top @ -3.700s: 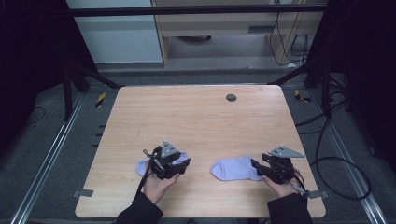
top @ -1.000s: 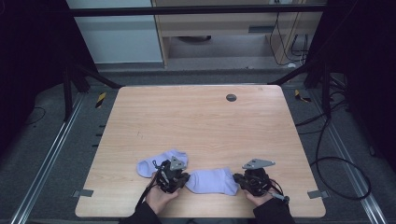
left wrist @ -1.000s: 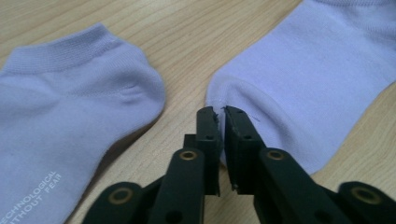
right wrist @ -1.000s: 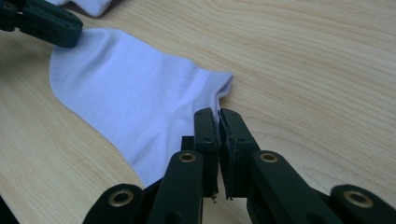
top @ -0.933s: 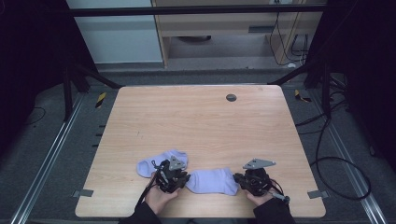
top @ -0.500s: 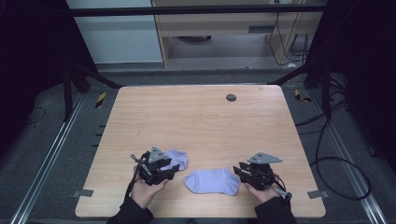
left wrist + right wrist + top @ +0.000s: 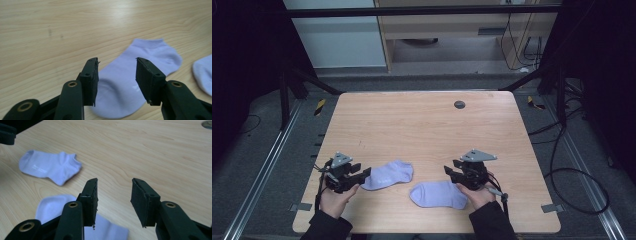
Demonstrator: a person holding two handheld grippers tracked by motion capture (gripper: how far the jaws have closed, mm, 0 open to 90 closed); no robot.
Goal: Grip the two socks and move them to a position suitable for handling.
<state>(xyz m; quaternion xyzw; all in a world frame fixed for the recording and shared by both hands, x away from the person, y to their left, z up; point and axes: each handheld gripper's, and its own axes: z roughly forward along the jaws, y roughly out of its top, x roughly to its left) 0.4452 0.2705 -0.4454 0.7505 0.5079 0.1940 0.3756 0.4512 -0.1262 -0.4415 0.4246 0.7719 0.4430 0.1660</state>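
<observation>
Moved: both grippers are lifting off the socks and drawing apart; jaws have just been opening.
Left gripper [image 7: 362, 174]: gaping wide, gripping nothing, tips hovering at the left sock [image 7: 388, 174].
Right gripper [image 7: 451, 173]: gaping, empty, hovering above the right sock [image 7: 438, 194].
Socks: lying flat, near each other, at the table's [image 7: 422, 125] near edge.

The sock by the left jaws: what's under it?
The left sock lies flat on the bare wooden table, apart from the other sock. Whatever lies directly beneath its fabric is covered.
</observation>
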